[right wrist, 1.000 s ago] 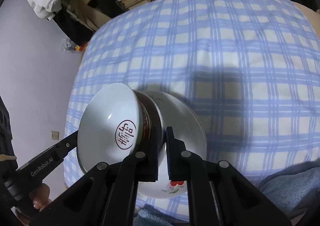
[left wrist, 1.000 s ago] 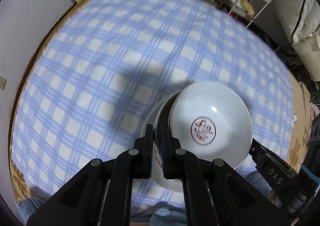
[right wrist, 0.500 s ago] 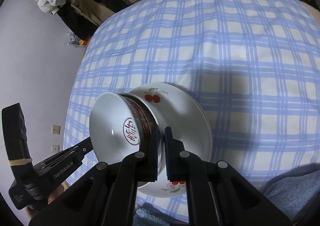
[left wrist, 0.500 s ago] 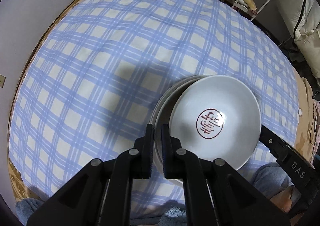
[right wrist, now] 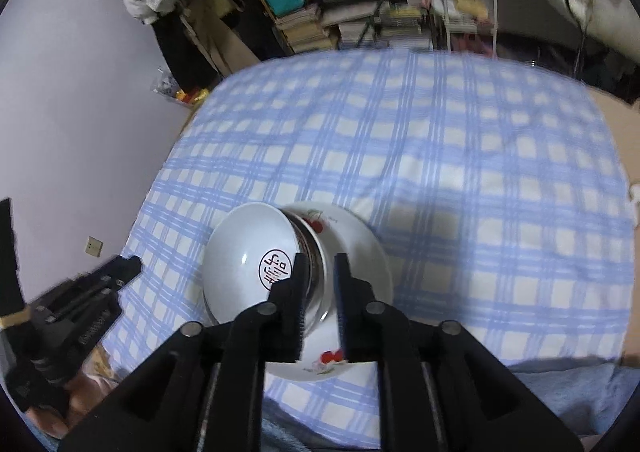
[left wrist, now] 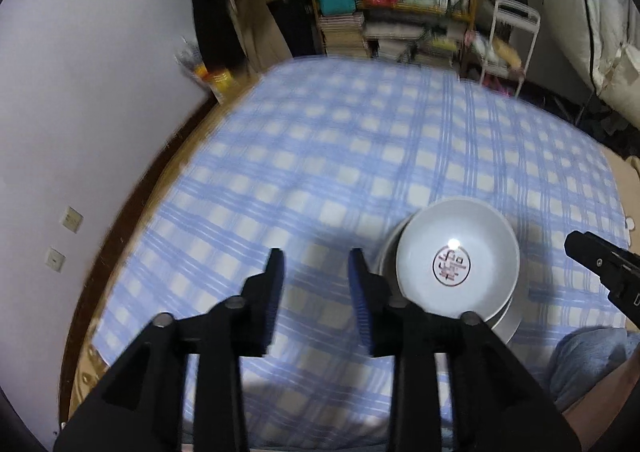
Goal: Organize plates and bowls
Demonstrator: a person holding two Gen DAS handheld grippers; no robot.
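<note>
Left gripper (left wrist: 316, 272) released, bowl (right wrist: 256, 264) stacked on plate (right wrist: 360, 248)

My left gripper (left wrist: 316, 276) now has its jaws apart and clear of the bowl (left wrist: 456, 258); my right gripper (right wrist: 320, 284) loosens around its rim.

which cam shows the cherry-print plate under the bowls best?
Right wrist. There the cherry-print plate shows its white rim and red cherries at both its far and near edges, beneath the stacked bowls. The left wrist view shows only a plain, blurred sliver of rim beside the top bowl, with no print visible.
</note>
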